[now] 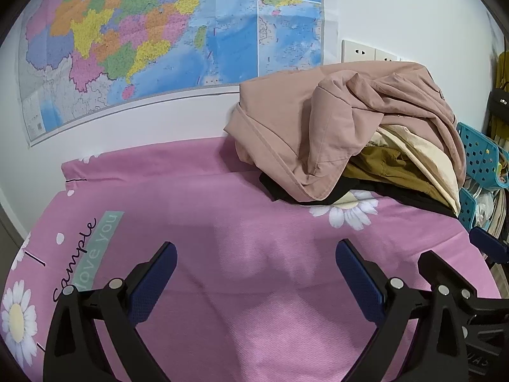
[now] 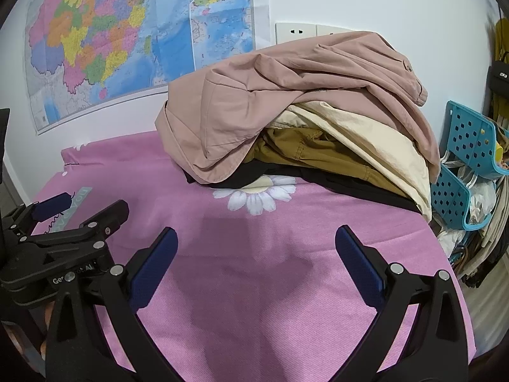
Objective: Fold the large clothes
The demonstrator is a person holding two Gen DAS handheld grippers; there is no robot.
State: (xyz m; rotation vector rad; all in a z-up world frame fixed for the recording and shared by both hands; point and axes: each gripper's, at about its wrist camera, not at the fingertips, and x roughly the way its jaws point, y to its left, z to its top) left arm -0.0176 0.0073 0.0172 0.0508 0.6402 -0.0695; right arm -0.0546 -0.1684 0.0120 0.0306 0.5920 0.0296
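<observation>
A heap of clothes lies at the far right of a pink daisy-print cloth (image 1: 203,197) (image 2: 318,216). A dusty-pink garment (image 1: 321,121) (image 2: 286,95) is on top. Under it lie a cream garment (image 1: 420,156) (image 2: 375,140), a mustard-brown one (image 1: 388,167) (image 2: 311,149) and a black one (image 2: 261,173). My left gripper (image 1: 256,254) is open and empty, above the cloth, short of the heap. My right gripper (image 2: 256,238) is open and empty too, also short of the heap. The left gripper also shows in the right wrist view (image 2: 86,205), close on the left.
A coloured wall map (image 1: 152,38) (image 2: 127,38) hangs behind. White wall sockets (image 1: 359,51) (image 2: 294,31) sit above the heap. Blue perforated plastic baskets (image 1: 480,156) (image 2: 467,146) with more fabric stand past the right edge.
</observation>
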